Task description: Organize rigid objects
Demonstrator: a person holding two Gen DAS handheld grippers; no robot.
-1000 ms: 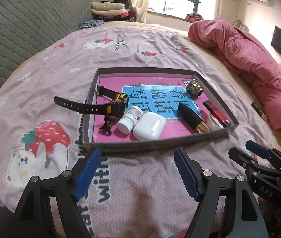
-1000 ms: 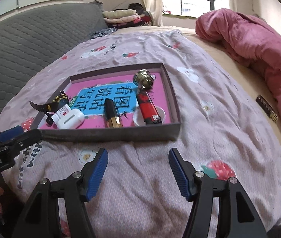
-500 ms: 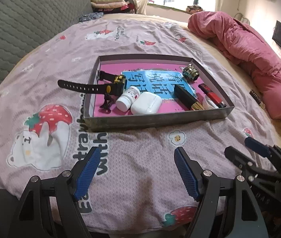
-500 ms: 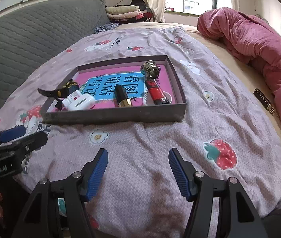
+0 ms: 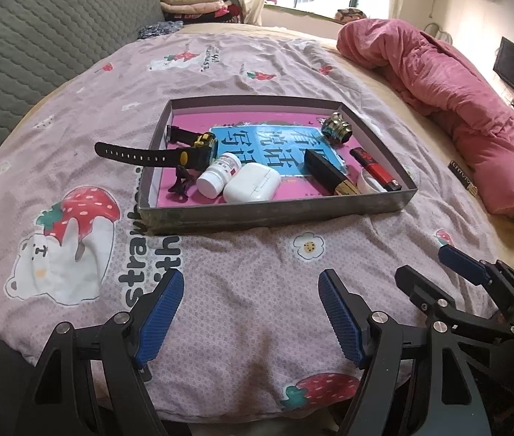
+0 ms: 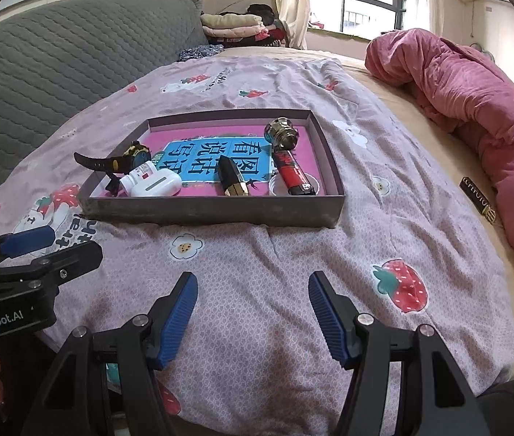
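Note:
A shallow grey box (image 5: 275,212) (image 6: 213,214) with a pink and blue floor lies on the bedspread. Inside it are a black and yellow watch (image 5: 169,154) (image 6: 126,158) with its strap hanging over the left wall, a white pill bottle (image 5: 218,176), a white earbud case (image 5: 253,183) (image 6: 155,185), a black and gold lipstick (image 5: 329,178) (image 6: 233,178), a red lighter (image 5: 375,172) (image 6: 293,176) and a round metal piece (image 5: 336,129) (image 6: 281,134). My left gripper (image 5: 251,318) and my right gripper (image 6: 253,316) hang open over the bedspread, short of the box, both empty.
A rolled pink quilt (image 5: 456,105) (image 6: 474,109) lies along the right side of the bed. A small dark labelled bar (image 5: 462,178) (image 6: 478,200) rests beside it. A grey quilted headboard (image 6: 57,61) stands at the left. Folded clothes (image 6: 235,27) sit by the window.
Both grippers have drawn back from the box, which now sits farther away in both views. Both stay open, and nothing in the box has moved.

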